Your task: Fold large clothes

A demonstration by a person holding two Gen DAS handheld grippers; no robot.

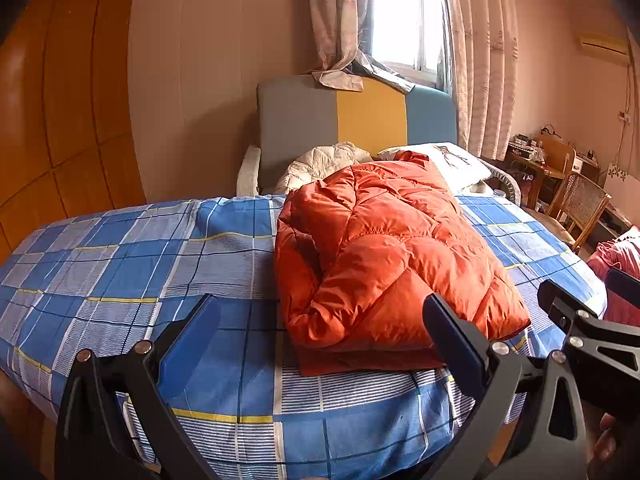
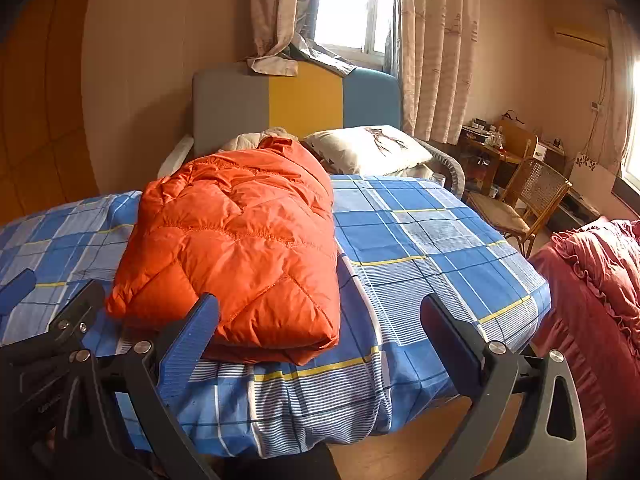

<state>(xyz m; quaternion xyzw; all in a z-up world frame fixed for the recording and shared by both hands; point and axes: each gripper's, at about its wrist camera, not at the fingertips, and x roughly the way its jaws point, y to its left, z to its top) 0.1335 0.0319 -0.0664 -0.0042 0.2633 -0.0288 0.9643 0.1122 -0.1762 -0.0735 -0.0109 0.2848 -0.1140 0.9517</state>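
An orange quilted down jacket (image 1: 392,256) lies folded lengthwise in a puffy bundle on the bed's blue plaid sheet (image 1: 120,264). It also shows in the right wrist view (image 2: 240,248). My left gripper (image 1: 320,320) is open and empty, held just short of the bed's near edge in front of the jacket's near end. My right gripper (image 2: 320,320) is open and empty beside it, its left finger (image 2: 192,340) in front of the jacket's near corner. Each gripper shows at the edge of the other's view.
A cream pillow (image 2: 368,148) and white quilt (image 1: 320,164) lie at the headboard (image 1: 352,120). A wicker chair (image 2: 520,204) and cluttered desk (image 2: 492,144) stand to the right. A red ruffled bedspread (image 2: 592,280) lies close on the right. A wooden wardrobe (image 1: 52,120) stands left.
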